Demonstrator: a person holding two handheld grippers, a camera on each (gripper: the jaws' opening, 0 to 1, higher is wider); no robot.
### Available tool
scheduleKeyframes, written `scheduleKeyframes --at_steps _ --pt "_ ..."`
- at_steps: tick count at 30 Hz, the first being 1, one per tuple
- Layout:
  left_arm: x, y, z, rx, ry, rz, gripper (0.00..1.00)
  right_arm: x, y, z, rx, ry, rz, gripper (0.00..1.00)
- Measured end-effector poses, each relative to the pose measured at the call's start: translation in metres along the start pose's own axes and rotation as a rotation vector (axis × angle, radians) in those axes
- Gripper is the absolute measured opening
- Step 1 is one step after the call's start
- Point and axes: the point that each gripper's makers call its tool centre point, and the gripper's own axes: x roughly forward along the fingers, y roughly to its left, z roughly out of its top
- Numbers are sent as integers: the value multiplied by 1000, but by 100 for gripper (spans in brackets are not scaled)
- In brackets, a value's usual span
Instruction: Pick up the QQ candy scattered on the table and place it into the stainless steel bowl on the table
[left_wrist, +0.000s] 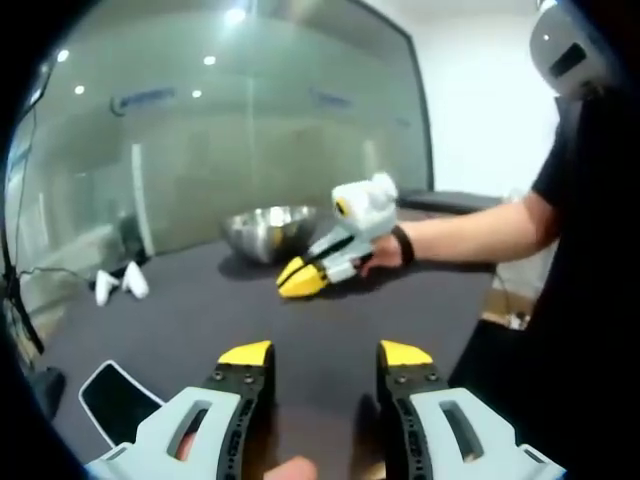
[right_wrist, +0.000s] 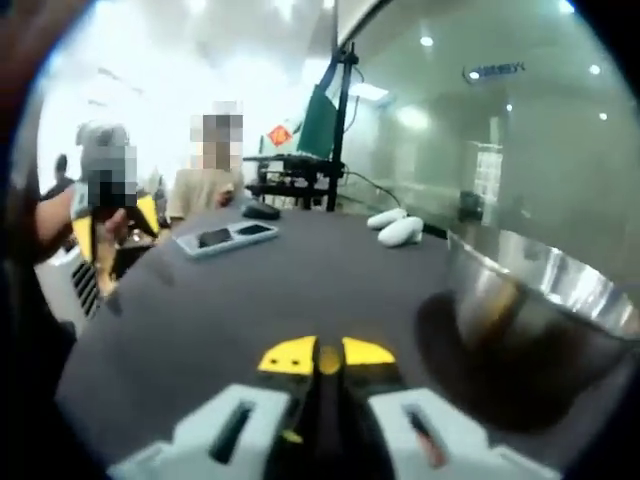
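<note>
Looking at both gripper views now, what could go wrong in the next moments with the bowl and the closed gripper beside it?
1. The right gripper sits shut, close beside the stainless steel bowl. Something yellow shows between its tips, perhaps candy; opening too early may drop it on the table.
2. Lifting toward the rim, the tips might knock the bowl and slide it.
3. The left gripper hangs open above the table near a phone; a low sweep could bump it.

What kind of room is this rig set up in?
Probably an office or lab demo space. A frosted glass partition wall with recessed ceiling lights reflected in it runs behind the dark grey table, and a black equipment stand stands at the table's far end, with people nearby.
</note>
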Motion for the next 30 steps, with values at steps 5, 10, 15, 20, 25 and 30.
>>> scheduleKeyframes --at_steps 5,10,15,20,25,30 --pt "1 0 1 4 2 -5 42 -20 -10 5 47 -25 -40 9" --pt "4 -1 3 5 -2 -9 42 -54 -27 12 111 -68 -149 9" --pt "7 -3 4 -3 -10 -12 42 -79 -36 14 169 -85 -209 9" --pt "10 -6 3 5 -5 -23 42 -98 -41 28 162 -129 -271 9" --pt "10 -4 4 5 -6 -20 42 -103 -49 49 61 -173 -332 9" --pt "8 -8 14 -18 -46 -30 41 -95 -77 48 124 -128 -402 9"
